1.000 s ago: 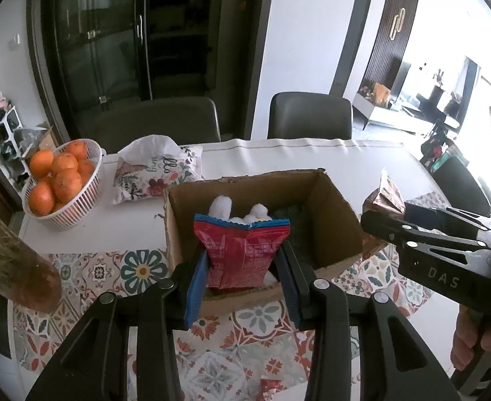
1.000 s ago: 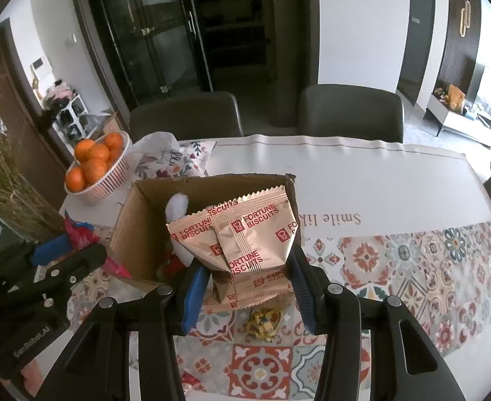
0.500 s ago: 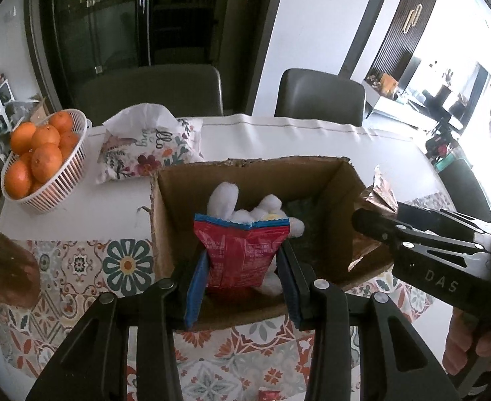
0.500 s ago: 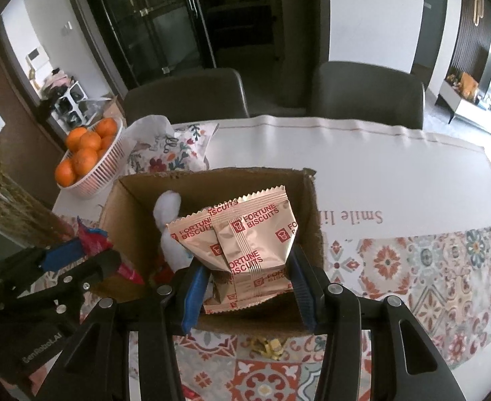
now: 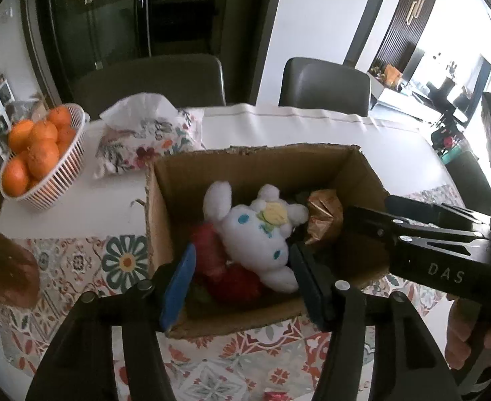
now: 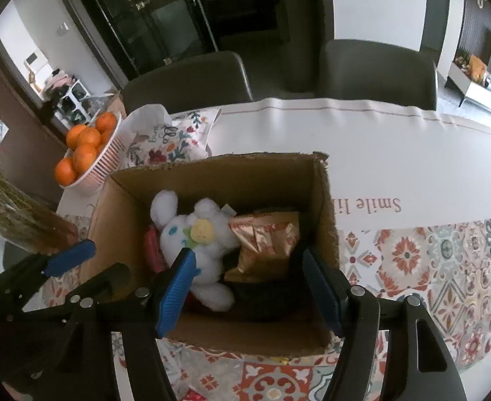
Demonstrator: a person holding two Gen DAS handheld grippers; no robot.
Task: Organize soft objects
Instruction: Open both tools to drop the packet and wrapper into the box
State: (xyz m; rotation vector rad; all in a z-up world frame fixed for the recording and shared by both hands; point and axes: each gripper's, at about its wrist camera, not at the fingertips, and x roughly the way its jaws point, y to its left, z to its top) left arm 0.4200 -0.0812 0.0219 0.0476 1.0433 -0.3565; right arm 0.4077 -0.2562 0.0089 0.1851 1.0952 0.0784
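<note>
Reading "Smile" (image 6: pixel 383 205) (tablecloth (image 6: pixel 362 140))

Plush rabbit (image 6: pixel 195 244) beside gold biscuit packet (image 6: pixel 265 244) inside cardboard box (image 6: pixel 322 200).

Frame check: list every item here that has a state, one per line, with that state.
Left claw: open, empty, over the box.
Right claw: open, empty, over the box.
Box: open-topped, upright.
Plush: lying inside the box.
Gold packet: inside the box, beside the plush.
Red packet: inside the box, partly under the plush.
Basket: holding oranges.
</note>
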